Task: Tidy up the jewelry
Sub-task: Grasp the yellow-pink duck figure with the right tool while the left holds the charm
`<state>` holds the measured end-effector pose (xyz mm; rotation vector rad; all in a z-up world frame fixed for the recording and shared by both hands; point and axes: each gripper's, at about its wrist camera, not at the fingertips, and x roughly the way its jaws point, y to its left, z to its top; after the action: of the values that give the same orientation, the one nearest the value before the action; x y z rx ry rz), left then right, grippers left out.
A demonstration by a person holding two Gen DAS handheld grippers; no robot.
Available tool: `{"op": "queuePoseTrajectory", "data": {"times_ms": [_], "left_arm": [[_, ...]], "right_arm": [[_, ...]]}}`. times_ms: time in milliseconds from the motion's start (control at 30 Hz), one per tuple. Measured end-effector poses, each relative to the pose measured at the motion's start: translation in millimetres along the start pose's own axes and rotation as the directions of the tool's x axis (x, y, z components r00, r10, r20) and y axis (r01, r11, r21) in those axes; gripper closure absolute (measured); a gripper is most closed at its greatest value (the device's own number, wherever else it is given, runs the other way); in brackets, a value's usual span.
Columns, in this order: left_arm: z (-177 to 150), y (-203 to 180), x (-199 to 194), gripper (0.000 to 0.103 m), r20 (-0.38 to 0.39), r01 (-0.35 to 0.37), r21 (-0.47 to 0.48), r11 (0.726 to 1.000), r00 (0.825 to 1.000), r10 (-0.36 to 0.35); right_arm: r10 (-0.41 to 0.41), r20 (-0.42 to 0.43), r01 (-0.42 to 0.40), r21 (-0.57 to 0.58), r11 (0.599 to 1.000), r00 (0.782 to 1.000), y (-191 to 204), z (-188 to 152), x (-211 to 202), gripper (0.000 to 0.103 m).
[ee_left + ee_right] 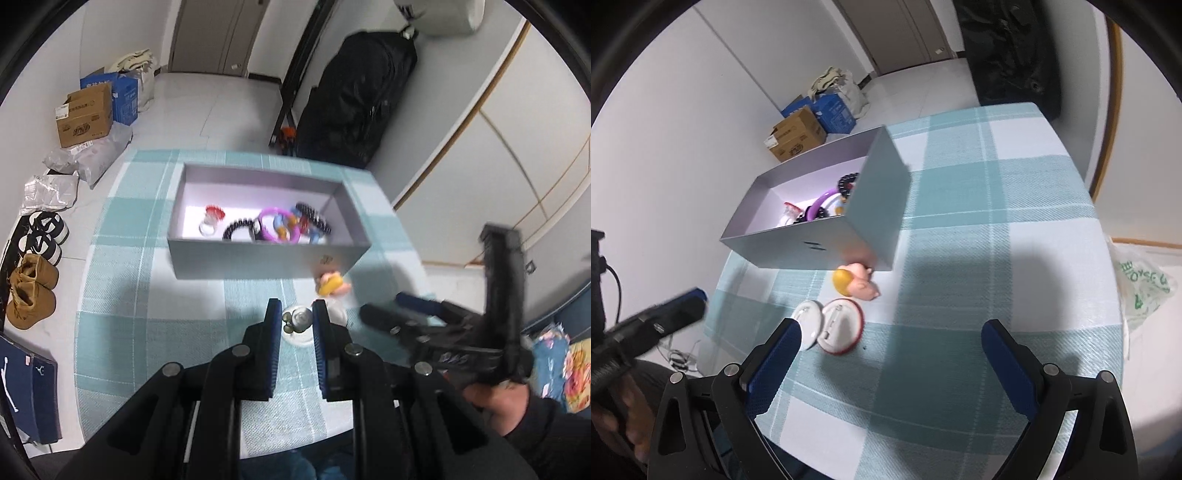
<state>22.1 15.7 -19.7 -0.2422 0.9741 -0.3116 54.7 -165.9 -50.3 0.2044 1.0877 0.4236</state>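
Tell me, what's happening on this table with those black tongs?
A person holds a gripper in each hand, sorting trinkets into a grey box that already holds hair ties and a purple bangle. The left gripper has its jaws nearly shut, apparently on a small silvery trinket. The right gripper hangs open over the checked cloth. Two round badges and a small doll lie outside the box.

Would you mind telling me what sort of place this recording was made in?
Most likely a room in someone's home, near the entrance. A table with a checked cloth stands on a tiled floor, shoes and cardboard boxes line the wall, and a door is behind.
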Motion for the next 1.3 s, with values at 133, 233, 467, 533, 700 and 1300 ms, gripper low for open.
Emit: {"op": "queuePoseTrajectory", "data": {"times_ms": [133,233,467,533,700,1300], "left_arm": [[5,10,-11,0.091,0.064,-0.017,-0.030,0.999,0.998,0.019],[10,24,-18,0.091,0.086,0.000,-0.074,0.997,0.996,0.006],[17,44,-18,0.091,0.089,0.041,-0.162,0.986,0.996,-0.026],[18,45,-20,0.091,0.097,0.049,-0.162,0.986,0.995,-0.033],[19,49,-25,0.091,0.113,0.065,-0.172,0.983,0.993,-0.046],[16,52,-28,0.091,0.117,0.087,-0.182,0.979,0.991,-0.066]], "right_arm": [[-0.024,0.006,0.024,-0.006,1.000,1.000,3,2,7,0.017],[-0.034,-0.003,0.034,-0.010,0.999,0.999,7,6,10,0.028],[-0.118,0.013,0.118,-0.064,0.991,0.993,20,13,17,0.038],[-0.132,0.016,0.133,-0.066,0.989,0.991,24,14,20,0.040],[-0.168,0.022,0.169,-0.120,0.978,0.986,38,17,27,0.050],[-0.195,-0.004,0.191,-0.179,0.965,0.981,52,13,38,0.074]]}}
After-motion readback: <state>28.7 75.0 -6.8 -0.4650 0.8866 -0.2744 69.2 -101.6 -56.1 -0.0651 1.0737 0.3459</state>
